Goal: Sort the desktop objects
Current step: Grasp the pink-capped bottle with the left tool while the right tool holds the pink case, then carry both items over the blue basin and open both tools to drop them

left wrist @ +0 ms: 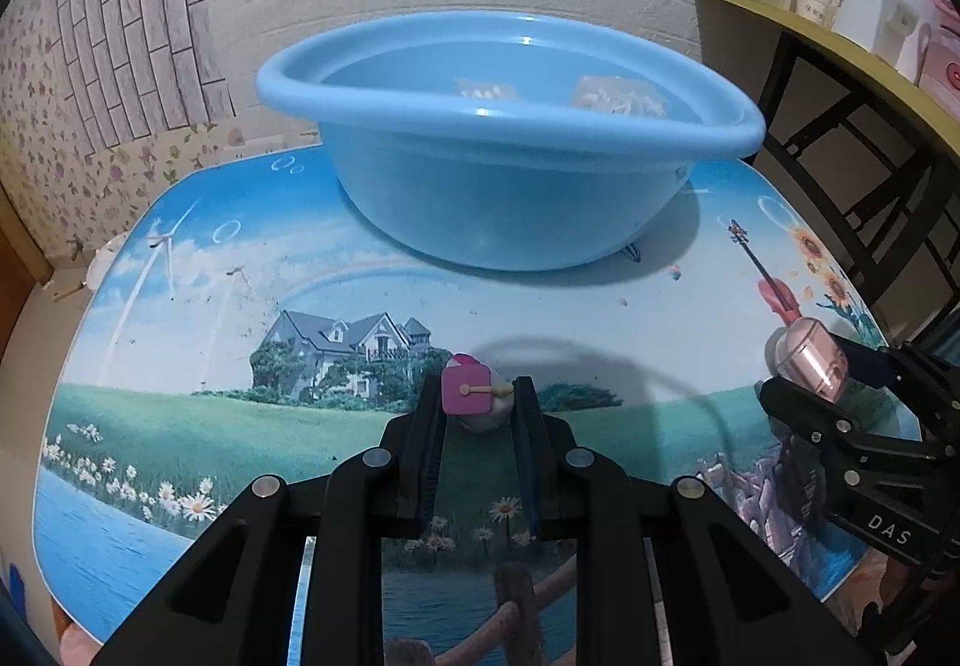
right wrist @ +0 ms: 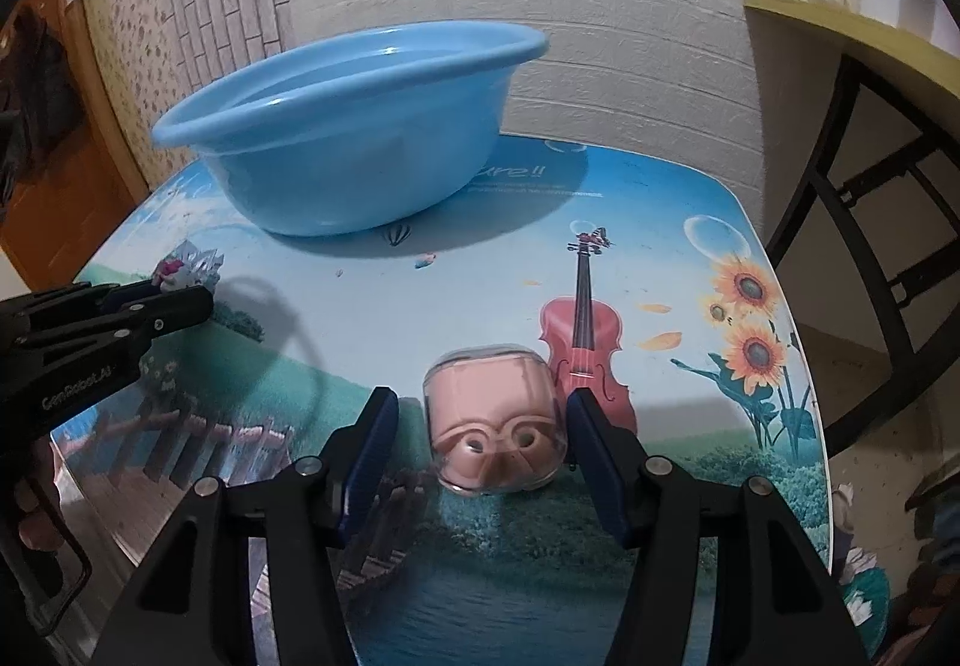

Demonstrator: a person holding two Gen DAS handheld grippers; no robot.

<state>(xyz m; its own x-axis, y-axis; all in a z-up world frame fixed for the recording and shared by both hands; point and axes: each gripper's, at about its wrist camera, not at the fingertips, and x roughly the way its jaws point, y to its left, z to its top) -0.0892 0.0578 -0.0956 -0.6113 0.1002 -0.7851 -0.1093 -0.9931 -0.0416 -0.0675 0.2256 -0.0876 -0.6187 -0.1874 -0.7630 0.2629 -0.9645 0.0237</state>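
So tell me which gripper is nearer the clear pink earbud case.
Right. The right gripper has the clear pink earbud case between its jaws; the left gripper, holding a small pink toy, is well off to its left.

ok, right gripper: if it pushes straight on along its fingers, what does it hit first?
The pink earbud case, lying between the open fingers of the right gripper and not clamped. Beyond it comes the printed table top. The blue basin sits off to the left, probably out of line.
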